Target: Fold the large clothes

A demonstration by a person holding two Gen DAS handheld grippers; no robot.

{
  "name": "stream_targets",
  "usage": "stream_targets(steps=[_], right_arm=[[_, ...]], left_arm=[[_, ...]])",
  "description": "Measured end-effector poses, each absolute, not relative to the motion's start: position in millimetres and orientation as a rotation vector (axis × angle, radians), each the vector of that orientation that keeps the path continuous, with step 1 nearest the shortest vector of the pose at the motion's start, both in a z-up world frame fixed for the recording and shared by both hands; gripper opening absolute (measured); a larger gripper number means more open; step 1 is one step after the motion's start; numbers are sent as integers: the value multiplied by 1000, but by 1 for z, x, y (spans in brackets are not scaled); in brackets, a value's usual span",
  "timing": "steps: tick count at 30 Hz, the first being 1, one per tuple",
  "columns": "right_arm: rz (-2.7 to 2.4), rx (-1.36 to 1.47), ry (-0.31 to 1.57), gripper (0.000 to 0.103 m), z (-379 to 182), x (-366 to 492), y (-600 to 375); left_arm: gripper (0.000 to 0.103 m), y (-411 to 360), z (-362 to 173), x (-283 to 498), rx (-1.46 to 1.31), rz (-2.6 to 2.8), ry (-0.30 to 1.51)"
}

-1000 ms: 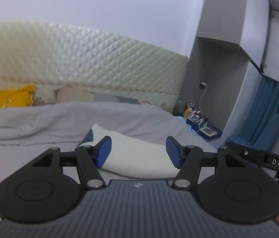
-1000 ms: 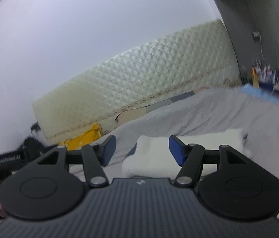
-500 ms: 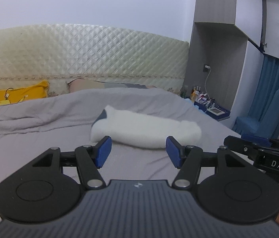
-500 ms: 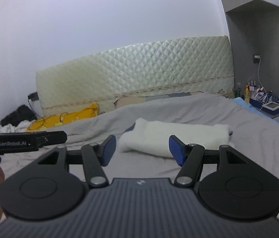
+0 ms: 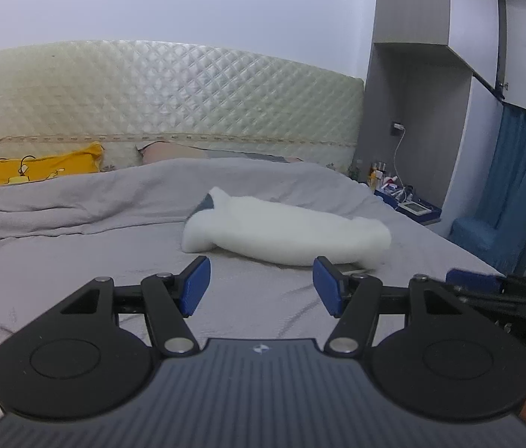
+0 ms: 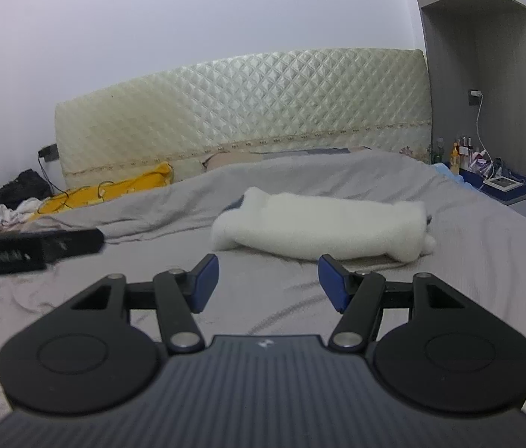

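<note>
A white fluffy garment [image 5: 285, 229] lies folded in a long bundle on the grey bed sheet [image 5: 76, 246], with a bit of blue-grey cloth showing at its left end. My left gripper [image 5: 261, 285] hovers short of it, open, with nothing between its blue pads. In the right wrist view the same bundle [image 6: 318, 226] lies ahead of my right gripper [image 6: 268, 280], which is also open and empty. Each gripper shows at the edge of the other's view: the right gripper's body [image 5: 505, 291] and the left gripper's body [image 6: 27, 248].
A quilted cream headboard [image 5: 165, 100] backs the bed. A yellow pillow [image 5: 35, 170] with cables lies at the far left. A grey wardrobe [image 5: 430, 93], a cluttered nightstand [image 5: 408, 201] and a blue chair [image 5: 501, 231] stand to the right. Dark and white clothes [image 6: 12, 198] are piled beside the bed.
Both grippers have sunk and drawn back from the white bundle, which now sits farther ahead of the pads. The right view has levelled out from a tilt. The jaws have kept their width.
</note>
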State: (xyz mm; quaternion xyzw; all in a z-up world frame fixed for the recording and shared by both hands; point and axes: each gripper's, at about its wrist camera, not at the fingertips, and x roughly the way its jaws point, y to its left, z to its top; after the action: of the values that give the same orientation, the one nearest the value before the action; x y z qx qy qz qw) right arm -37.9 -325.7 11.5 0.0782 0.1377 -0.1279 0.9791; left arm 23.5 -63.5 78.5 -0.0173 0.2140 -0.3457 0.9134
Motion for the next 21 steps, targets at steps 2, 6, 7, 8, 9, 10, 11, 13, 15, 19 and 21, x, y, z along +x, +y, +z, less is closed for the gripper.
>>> stream_targets(steps=[2, 6, 7, 8, 9, 10, 11, 13, 15, 19, 21], right_arm=[[-267, 157, 291, 63, 6, -38, -325], [-291, 155, 287, 63, 0, -42, -322], [-296, 156, 288, 63, 0, -42, -321], [-297, 158, 290, 63, 0, -43, -321], [-298, 162, 295, 63, -1, -43, -321], [-299, 164, 299, 63, 0, -43, -322], [-304, 164, 301, 63, 0, -44, -322], [-318, 157, 300, 63, -1, -45, -322], [-327, 153, 301, 63, -1, -46, -320], [-345, 151, 299, 64, -1, -47, -320], [-349, 155, 296, 64, -1, -49, -321]], left_arm=[[66, -59, 76, 25, -57, -712, 446], [66, -59, 69, 28, -55, -702, 465], [66, -59, 65, 28, -49, -697, 472], [66, -60, 62, 28, -42, -692, 479], [66, -60, 60, 28, -37, -688, 482], [67, -60, 58, 28, -33, -684, 484], [67, -60, 56, 28, -31, -683, 488], [69, -60, 54, 28, -34, -686, 497], [74, -61, 54, 29, -31, -680, 496], [88, -61, 54, 31, -33, -683, 492], [95, -61, 53, 32, -35, -681, 497]])
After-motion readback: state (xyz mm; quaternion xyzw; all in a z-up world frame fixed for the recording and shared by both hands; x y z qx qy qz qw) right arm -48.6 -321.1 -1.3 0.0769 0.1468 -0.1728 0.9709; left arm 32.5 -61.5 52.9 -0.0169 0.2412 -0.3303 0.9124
